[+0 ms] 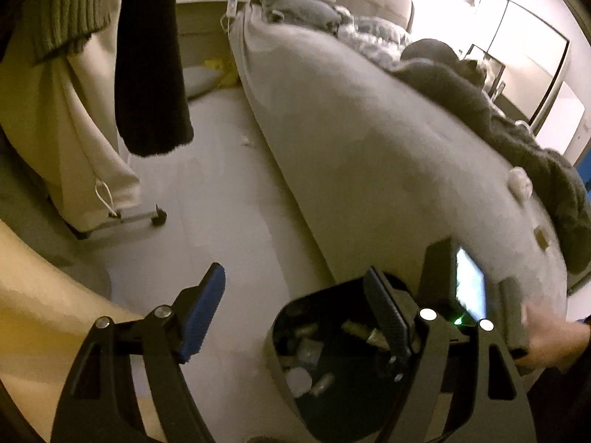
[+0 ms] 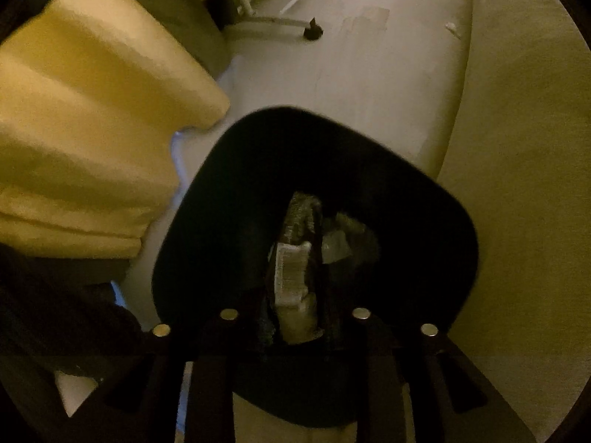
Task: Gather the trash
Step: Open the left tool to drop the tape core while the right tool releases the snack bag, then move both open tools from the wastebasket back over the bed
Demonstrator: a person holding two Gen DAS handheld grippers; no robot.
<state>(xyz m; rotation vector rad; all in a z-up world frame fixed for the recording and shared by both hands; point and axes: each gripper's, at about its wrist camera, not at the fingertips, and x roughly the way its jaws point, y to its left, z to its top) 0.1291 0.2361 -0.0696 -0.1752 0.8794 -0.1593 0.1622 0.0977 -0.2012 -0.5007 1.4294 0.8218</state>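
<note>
Trash (image 2: 295, 288), a pale crumpled piece, sits betw. the right gripper (image 2: 295, 258) fingers, right over the mouth of the black bin (image 2: 229, 192); fingers are close together w/ the piece betw. them, but too dark and blurred to tell whether the pads press on it. More scraps lie inside the bin, seen in the left wrist view (image 1: 306, 354). Bin stands on the pale floor (image 1: 221, 203) just beside the bed (image 1: 351, 147). Left gripper (image 1: 295, 313) hangs above the floor and bin rim w/ fingers wide apart, blue pad (image 1: 207, 313) on one side, nothing betw. them. Person's hand (image 1: 546, 336) shows at the right edge, on the other gripper's handle. Dark blanket (image 1: 517, 129) lies on the bed.
</note>
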